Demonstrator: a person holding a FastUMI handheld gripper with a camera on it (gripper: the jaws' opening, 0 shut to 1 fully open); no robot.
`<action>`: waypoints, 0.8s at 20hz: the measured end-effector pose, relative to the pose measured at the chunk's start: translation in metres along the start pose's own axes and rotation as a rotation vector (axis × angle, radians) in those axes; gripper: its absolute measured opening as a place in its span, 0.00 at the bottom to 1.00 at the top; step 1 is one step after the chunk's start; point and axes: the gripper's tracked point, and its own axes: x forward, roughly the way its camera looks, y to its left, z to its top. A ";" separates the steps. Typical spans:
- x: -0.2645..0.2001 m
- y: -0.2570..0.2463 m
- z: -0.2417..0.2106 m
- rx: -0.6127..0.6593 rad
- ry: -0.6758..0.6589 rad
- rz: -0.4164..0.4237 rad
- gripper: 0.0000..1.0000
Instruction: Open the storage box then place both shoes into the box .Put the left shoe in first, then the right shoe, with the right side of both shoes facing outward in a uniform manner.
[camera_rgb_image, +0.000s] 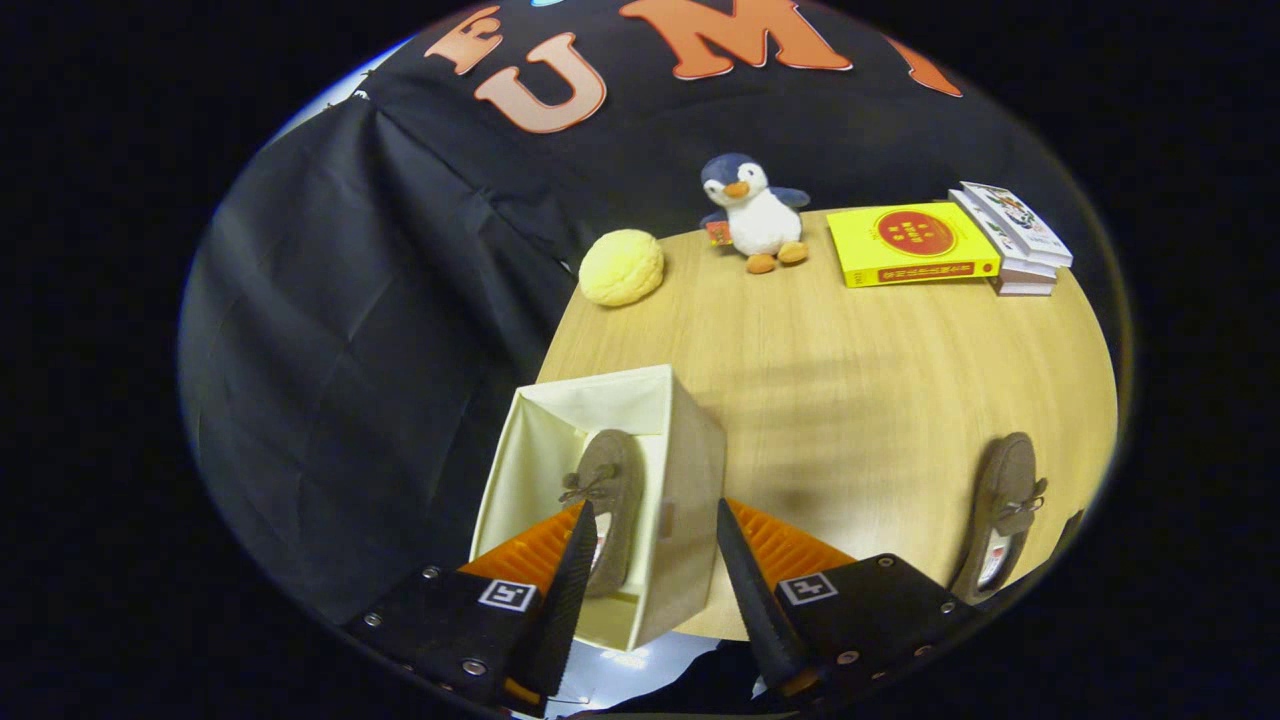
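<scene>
Tool (648, 560) is spread open, gripping nothing, hovering over the box (690, 480) where one shoe (610, 500) already sits, so reaching for the other shoe (1005, 510) on the surface (850, 380) could clip that wall and shove it off.

Even overhead light, soft shadows on the table (850, 400), strong fisheye bending at edges.

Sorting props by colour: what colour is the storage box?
Cream box, seen in the gripper view; gripper open.
</scene>
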 end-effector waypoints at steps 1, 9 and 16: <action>-0.007 -0.017 0.001 0.000 -0.016 -0.018 0.76; -0.042 -0.143 -0.025 0.012 -0.050 -0.121 0.92; -0.071 -0.252 -0.058 0.028 -0.049 -0.242 0.92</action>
